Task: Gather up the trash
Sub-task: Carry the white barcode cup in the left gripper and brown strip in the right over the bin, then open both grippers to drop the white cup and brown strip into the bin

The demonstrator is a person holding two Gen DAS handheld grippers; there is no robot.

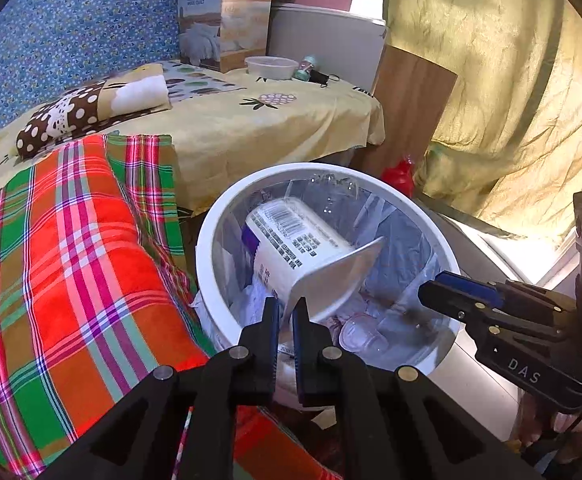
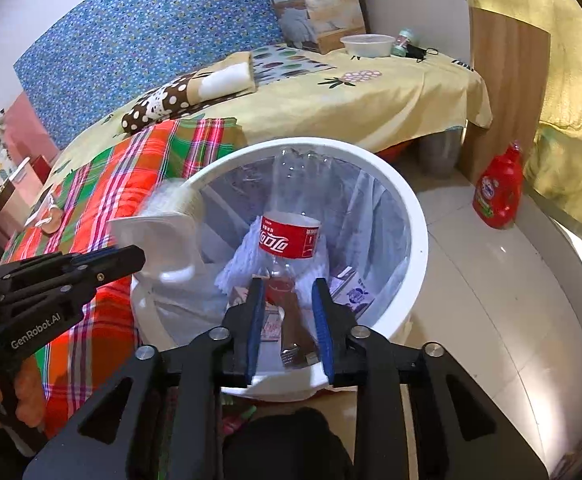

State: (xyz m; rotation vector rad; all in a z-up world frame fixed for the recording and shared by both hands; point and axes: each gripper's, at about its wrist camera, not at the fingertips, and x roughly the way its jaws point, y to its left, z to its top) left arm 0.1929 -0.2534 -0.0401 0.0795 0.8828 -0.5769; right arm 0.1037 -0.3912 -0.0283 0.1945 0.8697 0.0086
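The left gripper [image 1: 286, 306] shows at the bottom centre of its own view, its black fingers pinching the thin rim of a white plastic tub [image 1: 303, 256] with a barcode label; the tub hangs tilted over the mouth of the round white waste bin [image 1: 205, 240], lined with a crinkled clear bag. In the right wrist view the right gripper [image 2: 287, 286] sits at lower centre, its blue-padded fingers spread apart; between them, touching neither pad, stands a clear plastic cola bottle [image 2: 289, 240] with a red label, inside the bin [image 2: 415, 216]; crumpled white tissue [image 2: 239, 268] lies behind it. A red, green and orange checked cloth [image 1: 71, 240] fills the left; a glossy red detergent bottle [image 2: 499, 192] stands on pale floor tiles at the right.
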